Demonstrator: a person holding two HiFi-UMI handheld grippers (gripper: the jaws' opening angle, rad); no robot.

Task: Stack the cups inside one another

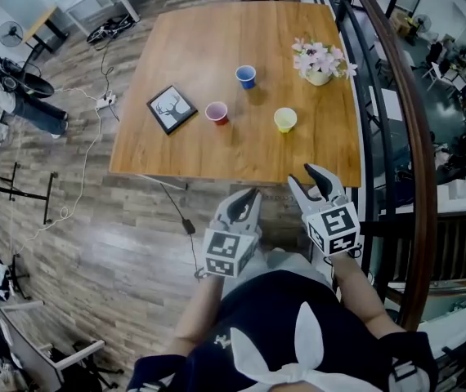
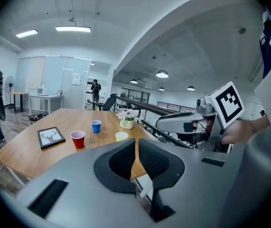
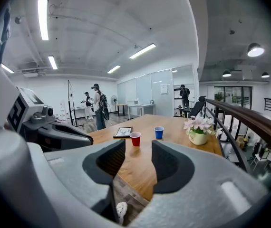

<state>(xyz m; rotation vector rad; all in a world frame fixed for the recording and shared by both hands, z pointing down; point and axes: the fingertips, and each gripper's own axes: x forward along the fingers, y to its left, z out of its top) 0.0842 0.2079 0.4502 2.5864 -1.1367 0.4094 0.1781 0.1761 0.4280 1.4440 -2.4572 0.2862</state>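
Note:
Three cups stand apart and upright on the wooden table (image 1: 217,158): a blue cup (image 1: 245,76) farthest back, a red cup (image 1: 217,113) in the middle and a yellow cup (image 1: 285,119) to its right. The left gripper view shows the red cup (image 2: 77,139), blue cup (image 2: 96,126) and yellow cup (image 2: 121,136). The right gripper view shows only the red cup (image 3: 135,138) and blue cup (image 3: 159,132). My left gripper (image 1: 252,194) hangs short of the table's near edge, shut and empty. My right gripper (image 1: 302,175) is at the near edge below the yellow cup, open with nothing between its fingers.
A framed deer picture (image 1: 172,109) lies left of the red cup. A pot of pink flowers (image 1: 319,61) stands at the back right. A curved wooden railing (image 1: 405,113) runs along the table's right side. A person (image 1: 20,96) stands at the far left, and cables (image 1: 94,129) trail on the floor.

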